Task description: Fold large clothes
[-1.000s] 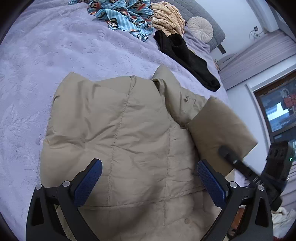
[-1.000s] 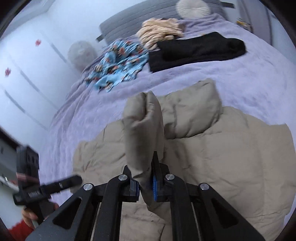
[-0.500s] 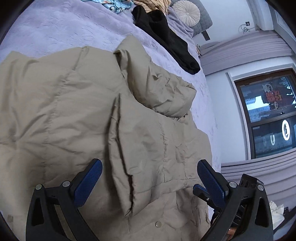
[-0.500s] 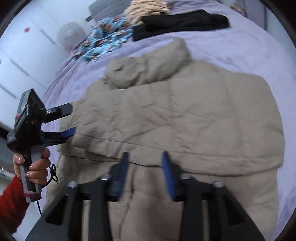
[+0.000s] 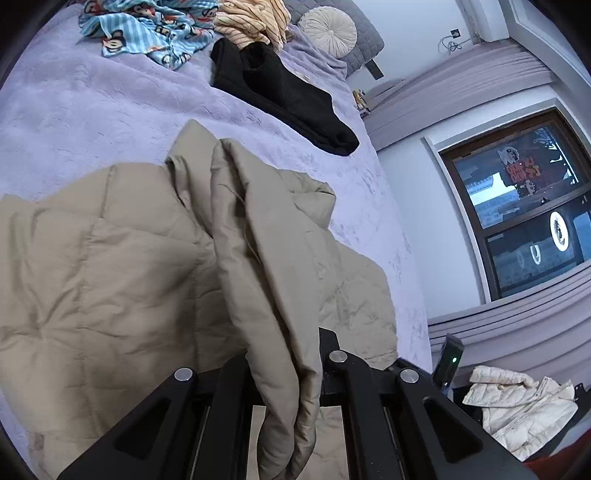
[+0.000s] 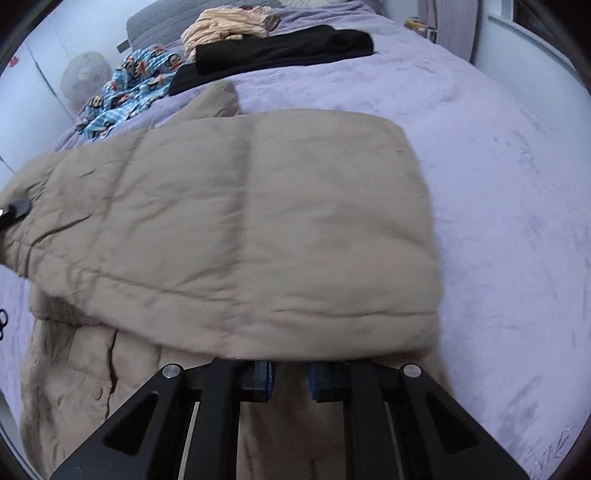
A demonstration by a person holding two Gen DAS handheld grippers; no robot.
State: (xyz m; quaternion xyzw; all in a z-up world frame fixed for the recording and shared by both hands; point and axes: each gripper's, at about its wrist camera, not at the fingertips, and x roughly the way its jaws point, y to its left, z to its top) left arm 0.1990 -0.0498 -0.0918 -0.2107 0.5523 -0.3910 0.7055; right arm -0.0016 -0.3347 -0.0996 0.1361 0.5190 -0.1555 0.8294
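Note:
A beige puffer jacket [image 5: 110,277] lies spread on the lavender bed [image 5: 92,99]. My left gripper [image 5: 284,369] is shut on a long fold of the jacket's edge [image 5: 258,258] and holds it raised above the rest of the coat. In the right wrist view the jacket [image 6: 240,221] has one padded part folded flat across its body. My right gripper [image 6: 291,369] sits at the near edge of that folded part, with its blue pads [image 6: 262,376] a narrow gap apart. Nothing shows pinched between them, and the fold hides their tips.
A black garment [image 5: 280,85], a blue patterned cloth [image 5: 147,33], a striped top [image 5: 251,18] and a round cushion [image 5: 327,31] lie toward the head of the bed. A cream jacket [image 5: 517,406] lies off the bed under the window [image 5: 517,206]. Bare bedspread [image 6: 498,184] stretches right of the jacket.
My left gripper went from wide open to shut on a jacket fold and lifted it. My right gripper let go of the sleeve, now lying across the jacket, and came down to its near edge.

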